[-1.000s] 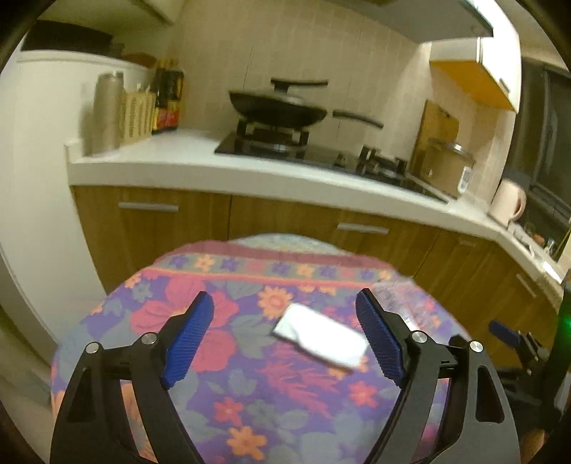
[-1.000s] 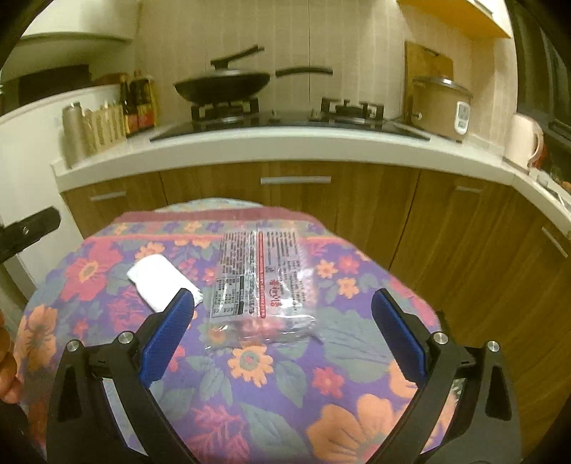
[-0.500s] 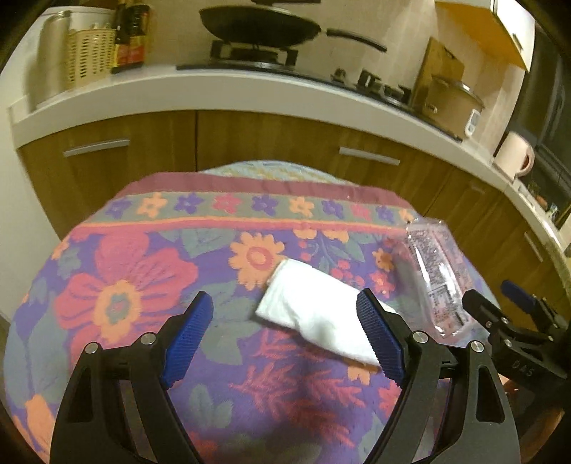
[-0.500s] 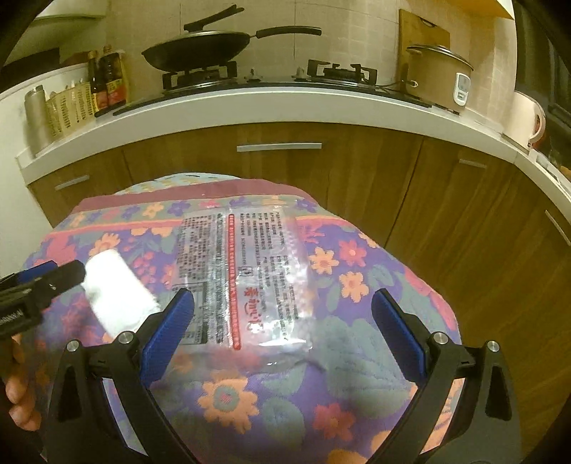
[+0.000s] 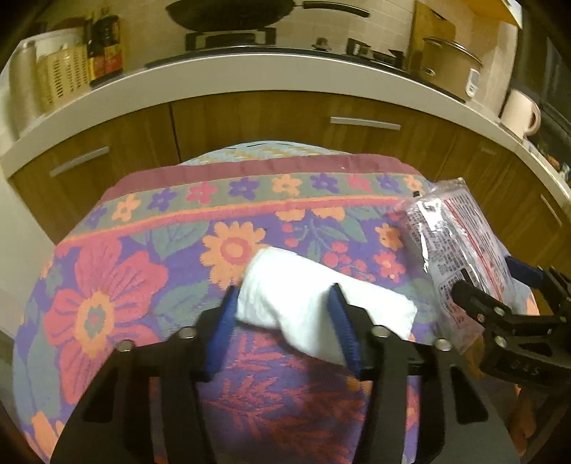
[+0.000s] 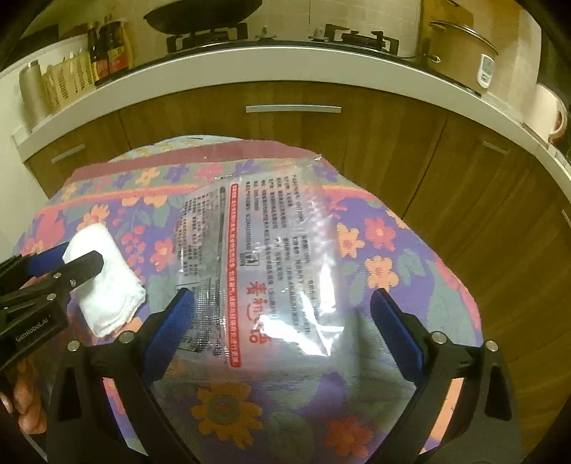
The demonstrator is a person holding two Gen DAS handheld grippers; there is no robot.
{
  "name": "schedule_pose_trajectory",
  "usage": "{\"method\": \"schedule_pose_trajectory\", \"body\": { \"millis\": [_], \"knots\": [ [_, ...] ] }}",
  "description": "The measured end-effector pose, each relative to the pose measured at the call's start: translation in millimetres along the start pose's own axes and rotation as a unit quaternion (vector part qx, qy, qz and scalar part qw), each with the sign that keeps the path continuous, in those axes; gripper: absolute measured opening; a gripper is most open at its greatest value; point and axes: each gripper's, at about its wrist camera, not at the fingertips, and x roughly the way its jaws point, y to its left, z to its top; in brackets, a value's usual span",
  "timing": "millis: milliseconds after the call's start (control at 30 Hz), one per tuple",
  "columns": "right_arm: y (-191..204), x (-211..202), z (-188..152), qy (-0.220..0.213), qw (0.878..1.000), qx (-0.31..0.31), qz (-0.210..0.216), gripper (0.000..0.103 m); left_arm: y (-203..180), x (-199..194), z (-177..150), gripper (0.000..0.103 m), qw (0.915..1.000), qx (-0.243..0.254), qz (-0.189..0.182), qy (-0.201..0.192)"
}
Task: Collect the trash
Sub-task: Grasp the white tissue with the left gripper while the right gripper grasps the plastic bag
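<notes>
A folded white tissue (image 5: 303,296) lies on the flowered tablecloth (image 5: 142,271). My left gripper (image 5: 285,317) is closed in on the tissue, one blue pad on each side of its near end. The tissue also shows in the right wrist view (image 6: 107,285), with the left gripper (image 6: 67,264) around it. A clear plastic wrapper (image 6: 264,264) with red and black print lies flat on the cloth (image 6: 392,257). My right gripper (image 6: 282,321) is open, its pads astride the wrapper's near end. The wrapper (image 5: 456,250) and the right gripper (image 5: 499,292) show at the right of the left wrist view.
Wooden cabinets (image 6: 292,121) under a white counter (image 5: 249,71) stand just beyond the small table. On the counter are a hob with a black pan (image 5: 228,14), a pot (image 5: 449,64), bottles (image 5: 103,46) and a white kettle (image 5: 521,110).
Both grippers have moved forward and down over the table. The left gripper's jaws have closed from wide open onto the tissue. The right gripper stays open, now astride the wrapper.
</notes>
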Motion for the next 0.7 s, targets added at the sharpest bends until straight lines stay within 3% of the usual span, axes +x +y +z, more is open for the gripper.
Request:
{"method": "schedule_pose_trajectory", "body": {
  "millis": [100,267,433,700],
  "knots": [
    [1.5,-0.4,-1.4,-0.002,1.0,0.0,0.001,0.068,-0.3,-0.9,0.4,0.036,1.0,0.002,-0.002,-0.003],
    [5.5,-4.4,-5.1,-0.012,1.0,-0.006,0.001,0.054,-3.5,-0.6,-0.4,0.008,0.9998,0.01,-0.016,-0.005],
    [6.5,-9.4,-7.2,-0.025,1.0,-0.009,-0.007,0.035,-8.1,-3.2,-2.1,0.005,0.9996,0.021,-0.01,-0.016],
    [4.0,-24.6,-13.7,-0.049,0.999,-0.009,-0.003,0.03,-2.7,-20.2,-2.9,0.004,0.9969,0.006,-0.051,-0.06]
  ]
}}
